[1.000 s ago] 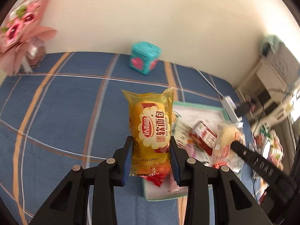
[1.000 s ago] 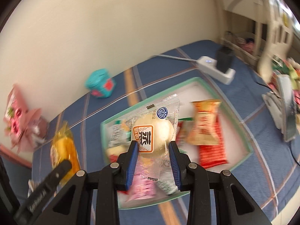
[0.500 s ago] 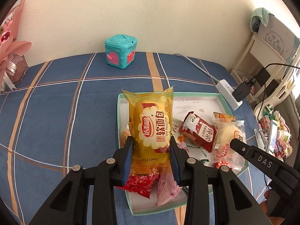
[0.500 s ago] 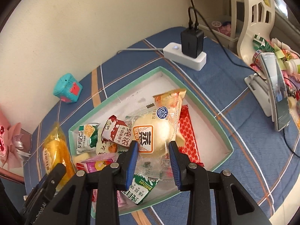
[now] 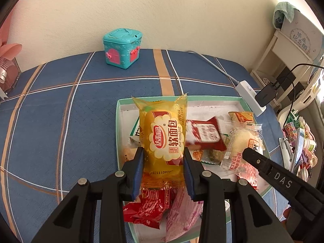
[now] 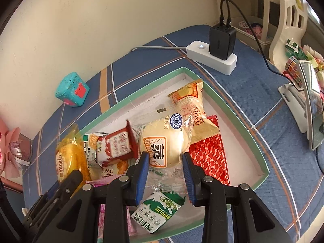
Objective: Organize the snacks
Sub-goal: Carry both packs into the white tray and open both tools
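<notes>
**Operator:** Report the layout, largest item first.

**Technician:** The plaid tablecloth (image 5: 50,121) covers the table. The green-rimmed tray (image 6: 239,117) sits on it and holds several wrapped snacks. A teal toy box (image 5: 122,47) stands near the wall, well apart from the tray. A white power strip (image 6: 212,57) lies just beyond the tray's far corner.

**Operator:** State of the 2 tools?

**Technician:** The left gripper (image 5: 163,168) pinches the yellow bread packet (image 5: 165,139) across its lower half, above the tray's left part. The right gripper (image 6: 165,166) pinches the clear bun packet (image 6: 164,143) at its lower edge, above the tray's middle.

**Operator:** Which step is in hand?

**Technician:** Judged as placement: both packets hang over the tray, neither set down yet.

**Operator:** Requirement for the next move?

**Technician:** Lower each packet onto the tray contents, then spread the jaws. The red patterned packet (image 6: 210,156) and biscuit packet (image 6: 160,212) lie beneath the bun packet; expect it to rest on them rather than on the tray floor.
</notes>
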### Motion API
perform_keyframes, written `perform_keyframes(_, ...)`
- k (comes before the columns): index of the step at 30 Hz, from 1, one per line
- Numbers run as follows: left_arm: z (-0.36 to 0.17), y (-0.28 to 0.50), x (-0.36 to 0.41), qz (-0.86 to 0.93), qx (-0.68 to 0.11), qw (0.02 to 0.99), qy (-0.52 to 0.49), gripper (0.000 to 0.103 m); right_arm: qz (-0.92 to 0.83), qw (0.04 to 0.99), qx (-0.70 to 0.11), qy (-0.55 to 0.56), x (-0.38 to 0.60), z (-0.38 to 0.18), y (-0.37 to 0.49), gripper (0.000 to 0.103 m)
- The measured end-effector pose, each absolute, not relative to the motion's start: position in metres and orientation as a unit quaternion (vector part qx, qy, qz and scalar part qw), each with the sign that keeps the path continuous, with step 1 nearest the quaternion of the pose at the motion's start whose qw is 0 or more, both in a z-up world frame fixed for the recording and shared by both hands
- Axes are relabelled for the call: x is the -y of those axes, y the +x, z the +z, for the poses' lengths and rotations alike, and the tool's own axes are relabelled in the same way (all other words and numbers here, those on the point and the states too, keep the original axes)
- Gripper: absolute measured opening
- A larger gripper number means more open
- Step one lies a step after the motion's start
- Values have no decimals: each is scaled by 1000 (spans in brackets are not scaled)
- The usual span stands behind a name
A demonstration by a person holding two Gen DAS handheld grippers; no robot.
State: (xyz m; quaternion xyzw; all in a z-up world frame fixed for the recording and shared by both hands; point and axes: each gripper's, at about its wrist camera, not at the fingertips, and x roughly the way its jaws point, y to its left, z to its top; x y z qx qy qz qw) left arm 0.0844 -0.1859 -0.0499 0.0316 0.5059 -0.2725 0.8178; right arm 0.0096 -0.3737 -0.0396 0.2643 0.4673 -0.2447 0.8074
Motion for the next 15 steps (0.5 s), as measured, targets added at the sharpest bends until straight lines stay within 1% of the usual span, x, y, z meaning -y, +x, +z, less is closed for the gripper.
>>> perform_keyframes(8,-55,88,192,-278,-512,812,28,37,-248,809,-471,248,371,-41,16,36)
perform_keyframes(15,-49,85,191,-282,-516,808,27,38,-260,806,-479,232,370,-40,15,37)
